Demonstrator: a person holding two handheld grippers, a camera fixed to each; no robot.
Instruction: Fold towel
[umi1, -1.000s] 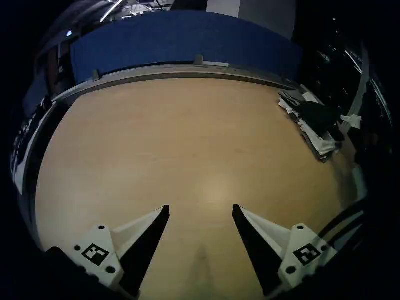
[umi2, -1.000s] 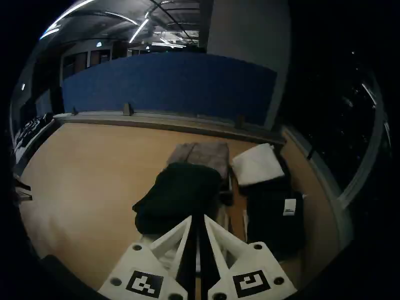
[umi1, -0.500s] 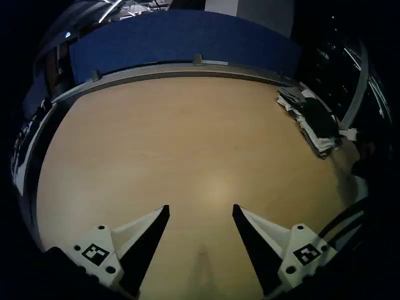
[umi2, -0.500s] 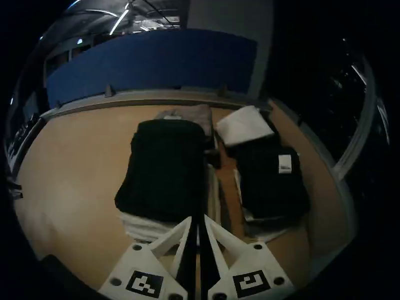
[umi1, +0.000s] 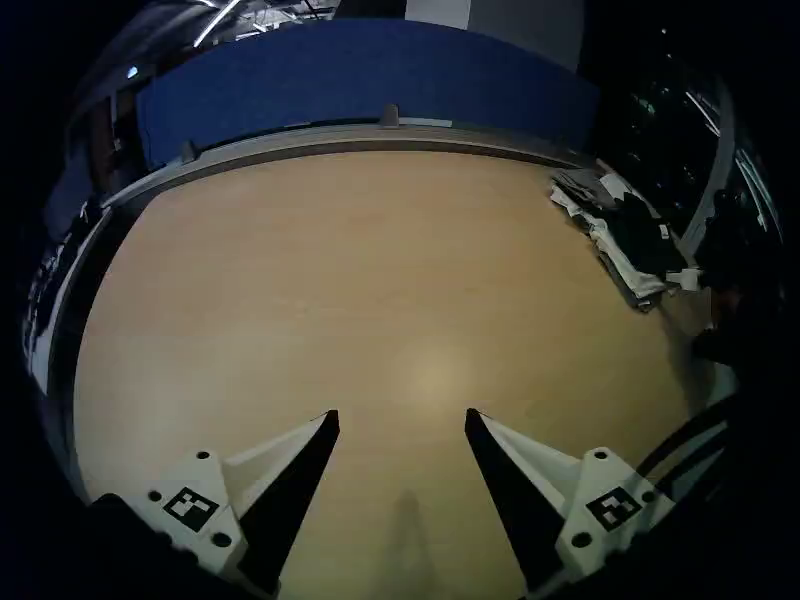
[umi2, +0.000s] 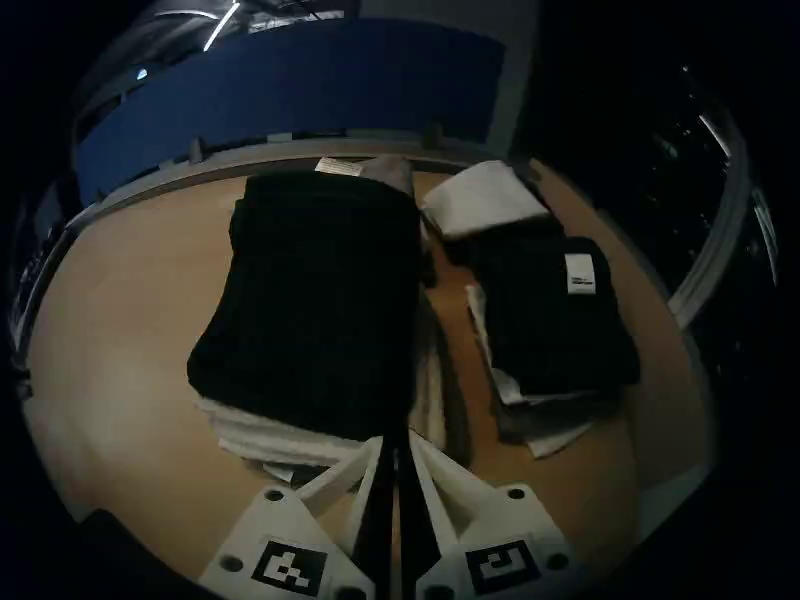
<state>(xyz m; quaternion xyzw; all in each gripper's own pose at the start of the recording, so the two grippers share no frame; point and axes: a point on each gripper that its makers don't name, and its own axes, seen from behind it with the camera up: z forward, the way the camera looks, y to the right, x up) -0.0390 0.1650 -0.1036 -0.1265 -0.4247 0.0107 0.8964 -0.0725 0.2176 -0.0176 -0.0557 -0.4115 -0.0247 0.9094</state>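
In the right gripper view, a folded black towel (umi2: 310, 300) lies on top of a pile of white towels (umi2: 270, 440), just beyond my right gripper (umi2: 396, 448). That gripper is shut, with nothing seen between its fingers, and its tips sit at the pile's near edge. To the right is a second pile, topped by a black towel with a white label (umi2: 550, 310). In the left gripper view, my left gripper (umi1: 400, 420) hangs open over bare wooden table (umi1: 380, 280). The towel piles (umi1: 620, 230) lie far off at the right.
A folded white towel (umi2: 482, 198) and a grey one (umi2: 388, 172) lie behind the piles. A blue partition (umi1: 360, 85) with a grey rail runs along the table's far edge. The table's right edge (umi2: 690, 300) is close to the second pile.
My right gripper has moved forward and down toward the towel piles, which now look larger and closer. The left gripper has stayed open in place.
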